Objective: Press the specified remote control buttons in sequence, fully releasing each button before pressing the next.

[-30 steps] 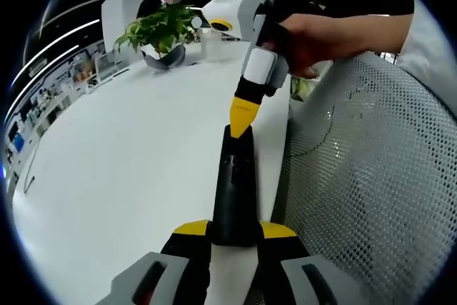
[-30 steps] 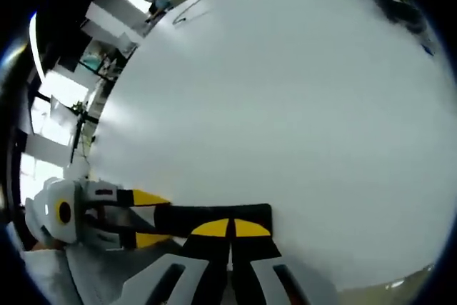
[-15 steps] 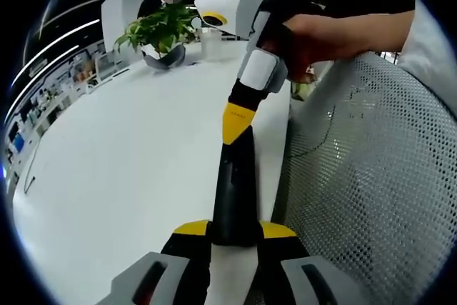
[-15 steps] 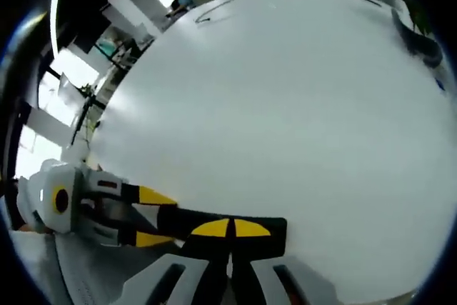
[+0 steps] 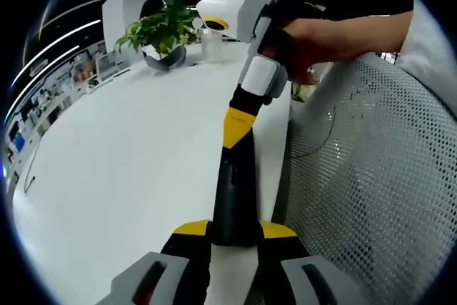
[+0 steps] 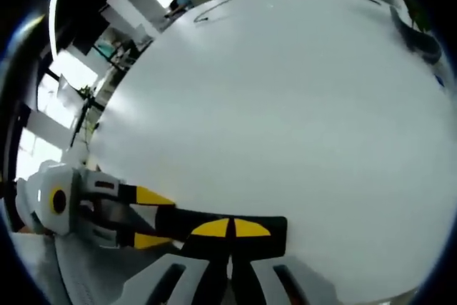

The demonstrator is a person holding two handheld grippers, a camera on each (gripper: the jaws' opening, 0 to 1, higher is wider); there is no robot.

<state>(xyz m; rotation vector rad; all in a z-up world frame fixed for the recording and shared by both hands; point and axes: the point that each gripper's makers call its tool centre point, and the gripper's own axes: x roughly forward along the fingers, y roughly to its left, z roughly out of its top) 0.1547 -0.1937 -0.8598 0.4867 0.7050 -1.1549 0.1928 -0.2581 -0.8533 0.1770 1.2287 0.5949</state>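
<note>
A long black remote control (image 5: 234, 191) lies at the white table's (image 5: 128, 155) near edge. My left gripper (image 5: 234, 231) is shut on its near end, one yellow-tipped jaw on each side. My right gripper (image 5: 233, 133), held by a hand, comes down from the upper right with its jaws shut. Its yellow tip rests on the remote's far part. In the right gripper view the right gripper (image 6: 230, 228) sits shut over the remote (image 6: 175, 221). The left gripper (image 6: 151, 218) clamps the remote from the left.
A potted green plant (image 5: 161, 30) and a clear cup (image 5: 211, 42) stand at the table's far end. A grey mesh chair back (image 5: 357, 176) rises along the right of the table edge. A thin cable (image 6: 214, 8) lies at the far side.
The right gripper's tip has slid a little along the remote toward the left gripper and tilted more upright. The left gripper and remote have stayed put.
</note>
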